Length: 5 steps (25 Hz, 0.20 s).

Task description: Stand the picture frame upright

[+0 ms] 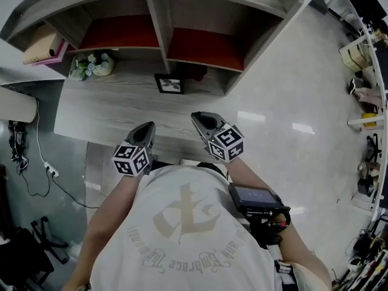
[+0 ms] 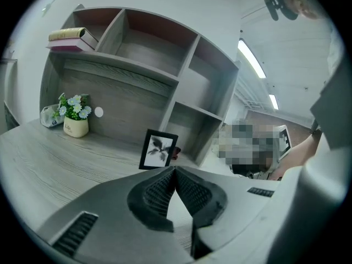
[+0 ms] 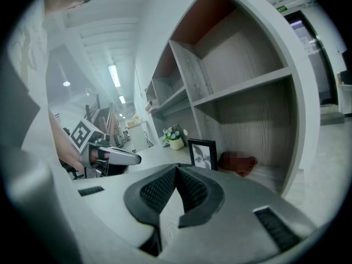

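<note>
Grey woodgrain desk, shelf unit along its back. The picture frame is on the desk just in front of the shelf unit's centre divider. It already looks upright, standing on its lower edge with the picture facing the person. A dark red thing sits just beside it at the foot of the shelf unit, too blurred to ID. The flower pot is toward the shelf unit's left end.

Left gripper and right gripper both have their tongs pinched together with nothing in them. Both are at the desk edge farthest from the shelf unit, well apart from the frame.

My read: task looks done and this is the hands-off check. To do it well, keep both tips back from the shelf unit and don't reach in unless the frame tips. If it needs squaring, part one tong first and nudge the top edge lightly. Brace the bottom edge with the other tip so the frame can't slide into the red thing.
</note>
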Tool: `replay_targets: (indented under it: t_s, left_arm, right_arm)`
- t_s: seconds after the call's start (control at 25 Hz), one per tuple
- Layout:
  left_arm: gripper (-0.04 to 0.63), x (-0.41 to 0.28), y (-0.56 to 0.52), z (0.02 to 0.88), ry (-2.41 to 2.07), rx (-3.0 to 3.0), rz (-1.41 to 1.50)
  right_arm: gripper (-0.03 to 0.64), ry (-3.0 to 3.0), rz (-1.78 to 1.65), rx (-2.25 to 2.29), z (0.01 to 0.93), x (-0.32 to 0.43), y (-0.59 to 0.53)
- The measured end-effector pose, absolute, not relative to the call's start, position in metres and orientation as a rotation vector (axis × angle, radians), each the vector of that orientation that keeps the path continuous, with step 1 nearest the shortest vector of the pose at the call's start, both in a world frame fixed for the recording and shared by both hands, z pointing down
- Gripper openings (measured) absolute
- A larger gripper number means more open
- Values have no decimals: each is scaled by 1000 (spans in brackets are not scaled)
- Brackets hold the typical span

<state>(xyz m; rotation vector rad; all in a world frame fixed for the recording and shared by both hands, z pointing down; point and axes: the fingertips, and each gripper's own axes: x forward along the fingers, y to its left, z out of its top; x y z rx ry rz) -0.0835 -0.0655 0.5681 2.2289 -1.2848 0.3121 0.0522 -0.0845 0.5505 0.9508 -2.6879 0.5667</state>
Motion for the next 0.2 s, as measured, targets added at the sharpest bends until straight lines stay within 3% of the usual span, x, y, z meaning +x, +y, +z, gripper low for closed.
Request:
replay_targets:
  t_s: [0.2]
  left_arm:
    - [8,-79,-76,566,-1301,2224,292]
  right_arm:
    - [3,-2692,570,947,550,55,-96]
